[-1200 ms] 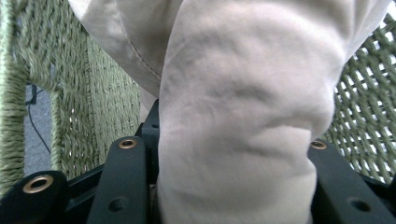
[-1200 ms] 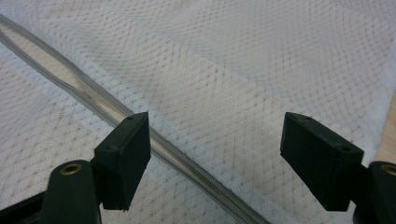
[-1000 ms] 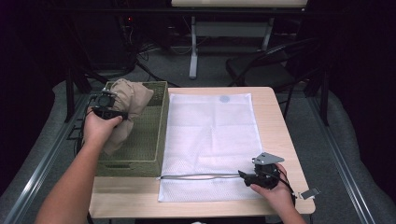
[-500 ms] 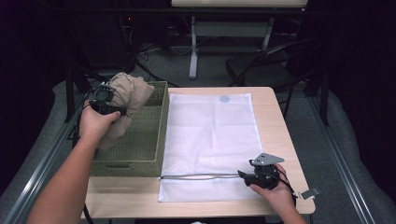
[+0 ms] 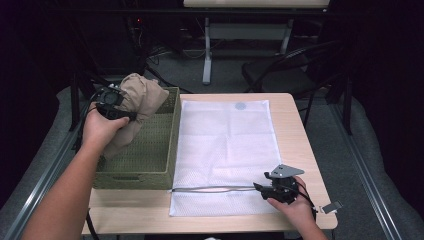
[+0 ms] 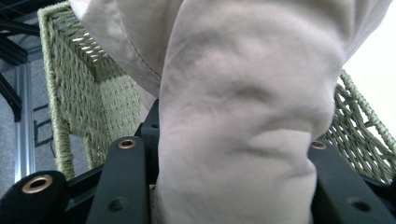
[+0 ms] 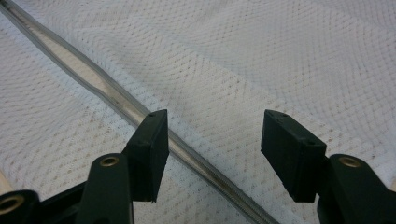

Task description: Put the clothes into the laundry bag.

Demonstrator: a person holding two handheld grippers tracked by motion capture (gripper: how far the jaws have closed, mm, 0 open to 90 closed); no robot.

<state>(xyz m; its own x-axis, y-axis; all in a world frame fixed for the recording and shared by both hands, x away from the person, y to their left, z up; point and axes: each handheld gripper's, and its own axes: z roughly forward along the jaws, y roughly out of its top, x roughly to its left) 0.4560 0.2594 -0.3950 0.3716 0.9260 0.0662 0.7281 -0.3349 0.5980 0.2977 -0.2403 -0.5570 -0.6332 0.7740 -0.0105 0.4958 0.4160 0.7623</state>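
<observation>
High view, near edge first: we count two tools, one white mesh bag [image 5: 225,155], one woven basket [image 5: 150,150] and one beige garment [image 5: 137,100] on one worktop [image 5: 295,125]. The right tool [image 5: 260,187] sits low at the near right of the bag, the hand behind it resting on the worktop edge, wrist level, tool pointing left along the bag's grey zipper [image 5: 215,189]. In the right gripper view the zipper [image 7: 116,100] runs diagonally under the left jaw; the mesh lies flat between the jaws, untouched by either pad. The jaws have just been closing but stand apart, gripping nothing.

Farther off, at the left, the left tool [image 5: 111,100] is raised over the far end of the basket, forearm stretched forward from the near left corner, hand wrapped around the tool body. In the left gripper view the garment [image 6: 243,116] bulges thickly between both jaws, clamped, with the basket's wall [image 6: 79,93] behind. The cloth hangs from the tool into the basket.
</observation>
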